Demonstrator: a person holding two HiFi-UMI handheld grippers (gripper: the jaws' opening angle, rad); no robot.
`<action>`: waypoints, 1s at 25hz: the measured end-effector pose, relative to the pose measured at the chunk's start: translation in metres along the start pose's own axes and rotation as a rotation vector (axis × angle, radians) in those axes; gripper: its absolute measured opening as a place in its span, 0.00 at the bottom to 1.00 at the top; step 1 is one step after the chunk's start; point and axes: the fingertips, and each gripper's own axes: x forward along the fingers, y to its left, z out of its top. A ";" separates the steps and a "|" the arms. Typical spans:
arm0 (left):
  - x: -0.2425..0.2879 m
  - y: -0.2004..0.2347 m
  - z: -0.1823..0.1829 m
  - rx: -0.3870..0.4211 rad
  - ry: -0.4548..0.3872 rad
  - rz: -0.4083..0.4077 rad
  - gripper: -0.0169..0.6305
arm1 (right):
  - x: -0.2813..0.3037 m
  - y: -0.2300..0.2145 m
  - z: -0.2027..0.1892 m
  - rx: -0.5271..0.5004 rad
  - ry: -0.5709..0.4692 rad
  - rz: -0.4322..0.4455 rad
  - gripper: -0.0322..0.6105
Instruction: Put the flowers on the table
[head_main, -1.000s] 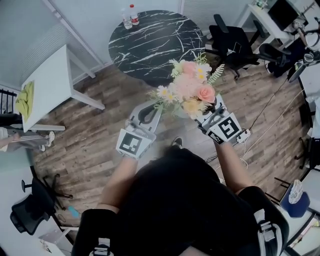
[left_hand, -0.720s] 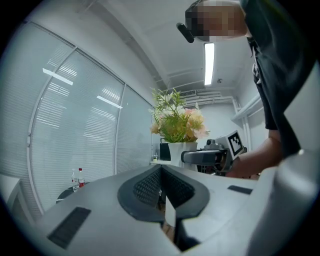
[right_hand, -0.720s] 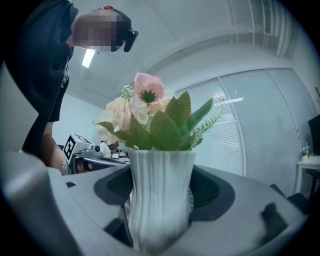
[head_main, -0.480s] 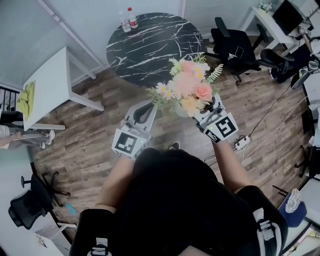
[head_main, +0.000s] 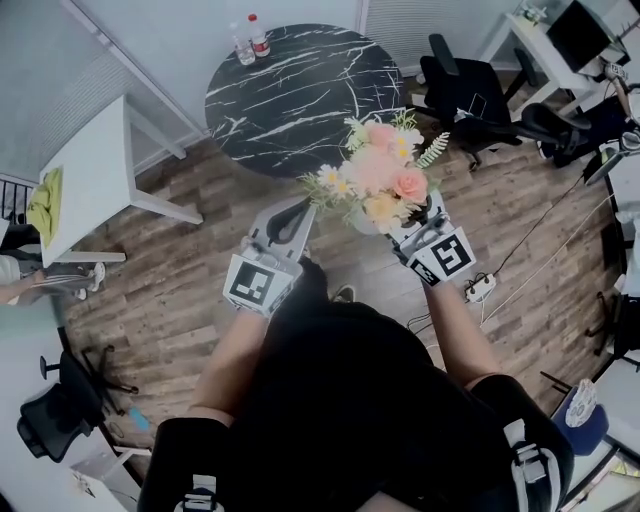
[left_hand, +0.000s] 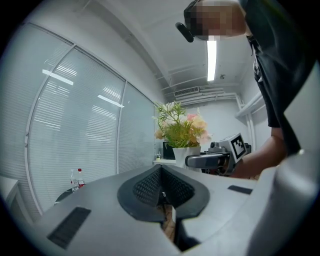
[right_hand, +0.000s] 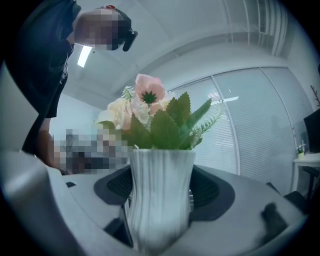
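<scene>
The round marble table (head_main: 300, 90) sits a little larger and lower in the head view than a second ago. Its near rim has closed toward the flowers (head_main: 378, 180), and the two bottles (head_main: 245, 40) at its far edge have drifted left. I take this to mean the person is walking up to it over the wooden floor (head_main: 180, 270). The carry is well along, but the set-down has not begun (the bouquet overlaps the tabletop's near edge in the head view, but I judge it still in the air, short of the table).

The flowers stand upright in a ribbed white vase (right_hand: 160, 195), held out in front of the person's body, just right of centre.

The right gripper (head_main: 415, 232) has that vase: its jaws are parted only by the vase's width and press its waist from both sides. The left gripper (left_hand: 162, 192) is beside it, apart from the bouquet, jaws closed pad to pad with nothing between them.
</scene>
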 end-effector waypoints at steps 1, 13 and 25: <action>0.004 0.005 0.000 -0.004 -0.004 -0.002 0.05 | 0.004 -0.003 -0.002 0.000 0.002 -0.003 0.59; 0.055 0.077 -0.008 -0.029 0.005 -0.059 0.05 | 0.069 -0.058 -0.012 -0.004 0.035 -0.064 0.59; 0.090 0.163 -0.011 -0.044 0.001 -0.108 0.05 | 0.156 -0.090 -0.017 -0.002 0.077 -0.091 0.59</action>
